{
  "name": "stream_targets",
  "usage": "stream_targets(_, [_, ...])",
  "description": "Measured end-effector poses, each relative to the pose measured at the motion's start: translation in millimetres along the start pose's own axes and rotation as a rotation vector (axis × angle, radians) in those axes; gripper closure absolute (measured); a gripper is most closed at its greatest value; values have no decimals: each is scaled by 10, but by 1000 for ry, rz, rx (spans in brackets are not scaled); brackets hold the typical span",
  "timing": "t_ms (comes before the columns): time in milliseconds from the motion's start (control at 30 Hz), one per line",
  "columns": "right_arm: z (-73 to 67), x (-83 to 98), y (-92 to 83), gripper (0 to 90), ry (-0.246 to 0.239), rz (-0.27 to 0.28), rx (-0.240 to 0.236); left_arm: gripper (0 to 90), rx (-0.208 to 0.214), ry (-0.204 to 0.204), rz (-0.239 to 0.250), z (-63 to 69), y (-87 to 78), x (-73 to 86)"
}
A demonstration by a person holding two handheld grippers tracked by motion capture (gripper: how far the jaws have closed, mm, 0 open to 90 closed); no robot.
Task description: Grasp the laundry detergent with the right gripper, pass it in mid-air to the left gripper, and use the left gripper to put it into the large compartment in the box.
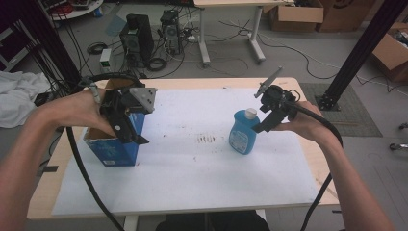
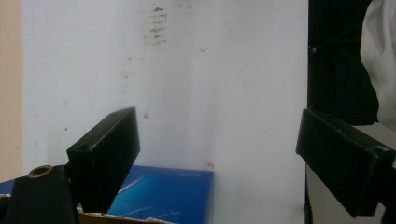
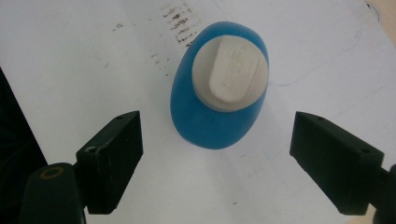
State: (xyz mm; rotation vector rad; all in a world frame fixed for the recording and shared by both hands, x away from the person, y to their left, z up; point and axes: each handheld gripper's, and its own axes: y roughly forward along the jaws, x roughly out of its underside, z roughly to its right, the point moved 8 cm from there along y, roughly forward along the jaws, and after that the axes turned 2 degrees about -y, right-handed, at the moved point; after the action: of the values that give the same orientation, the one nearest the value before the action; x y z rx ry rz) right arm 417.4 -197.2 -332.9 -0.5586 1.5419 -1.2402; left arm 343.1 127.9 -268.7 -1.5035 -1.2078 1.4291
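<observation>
Both tongs gape: right tongs [image 3: 215, 161] over an oval blue bottle [image 3: 217, 126] (flat white cap), left tongs [image 2: 215, 161] over a cardboard box [image 2: 161, 196].

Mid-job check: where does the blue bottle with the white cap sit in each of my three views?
High view: blue bottle stands upright right of centre on the white sheet, beside the right claw.
Left gripper view: not in it.
Right gripper view: seen from above, upper centre, white cap facing the camera, ahead of the open jaws.
Shared landmark: the brown smudge marks on the sheet.
</observation>
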Motion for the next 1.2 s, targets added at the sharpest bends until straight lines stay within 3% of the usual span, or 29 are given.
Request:
stream_targets(267, [-61, 91, 145, 170, 53, 77, 16, 142, 4, -6, -1, -7, 20, 14])
stream_targets(600, [-77, 200, 428, 170, 162, 165, 50, 141, 7, -13, 9, -16, 23, 35])
stream_targets(833, [-70, 276, 565, 168, 258, 267, 88, 142, 4, -11, 9, -25, 15, 58])
stream_targets(933, [-79, 278, 610, 168, 281, 308, 95, 142, 3, -12, 9, -30, 17, 57])
stream_targets(1200, [-91, 287, 719, 168, 293, 351, 126, 142, 1, -22, 17, -25, 19, 57])
